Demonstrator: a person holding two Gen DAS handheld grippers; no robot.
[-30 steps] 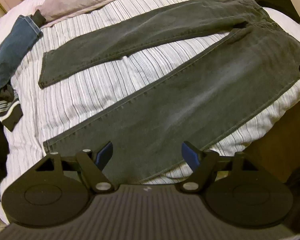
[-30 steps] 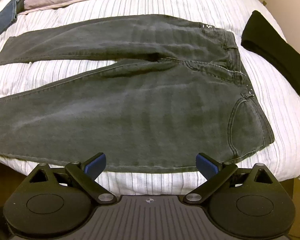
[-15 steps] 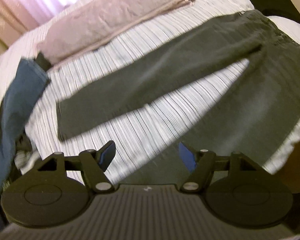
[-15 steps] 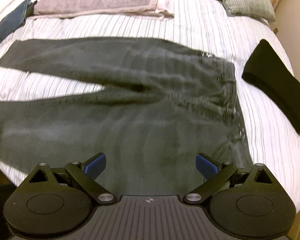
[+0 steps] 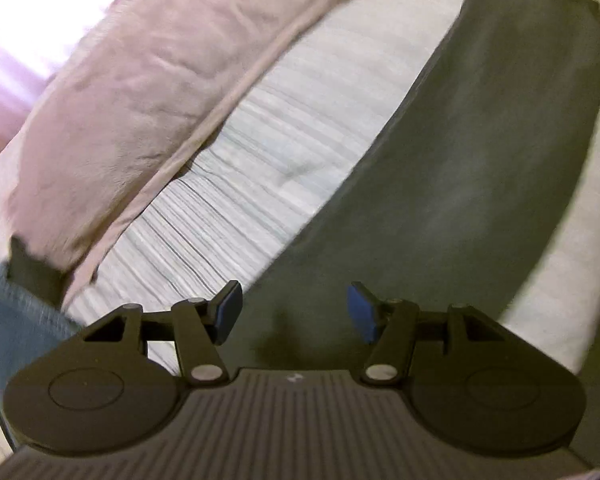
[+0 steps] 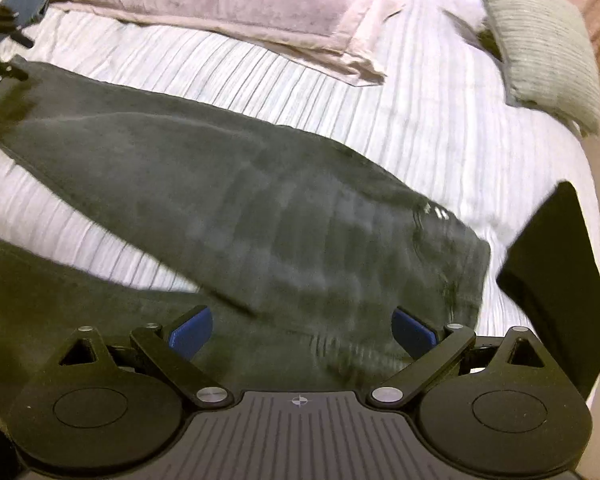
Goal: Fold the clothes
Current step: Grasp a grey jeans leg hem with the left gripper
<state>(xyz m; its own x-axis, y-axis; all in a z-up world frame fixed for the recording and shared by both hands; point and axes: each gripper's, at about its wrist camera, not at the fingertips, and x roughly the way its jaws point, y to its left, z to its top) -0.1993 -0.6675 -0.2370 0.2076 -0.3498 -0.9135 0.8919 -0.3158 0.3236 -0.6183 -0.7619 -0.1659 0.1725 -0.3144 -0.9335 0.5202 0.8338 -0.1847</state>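
Dark grey jeans (image 6: 260, 208) lie flat on the striped bed cover (image 6: 440, 120), legs spread towards the left. My right gripper (image 6: 302, 330) is open and low over the crotch area, near the waistband, with nothing gripped. In the left wrist view, the far leg of the jeans (image 5: 480, 160) runs from the upper right down under my left gripper (image 5: 296, 312). That gripper is open, its blue pads (image 5: 228, 312) spread above the leg's lower end. The hem is hidden beneath it. The left wrist view is blurred.
A pink pillow (image 5: 132, 92) lies along the far side of the bed, and blue jeans (image 5: 16, 328) lie at the left. A grey cushion (image 6: 540, 40) sits at the back right. A black folded garment (image 6: 556, 280) lies right of the waistband.
Both grippers have moved forward across the bed. The left went from the near leg's hem to the far leg's end; the right went from the bed edge to over the crotch. Both stay open.
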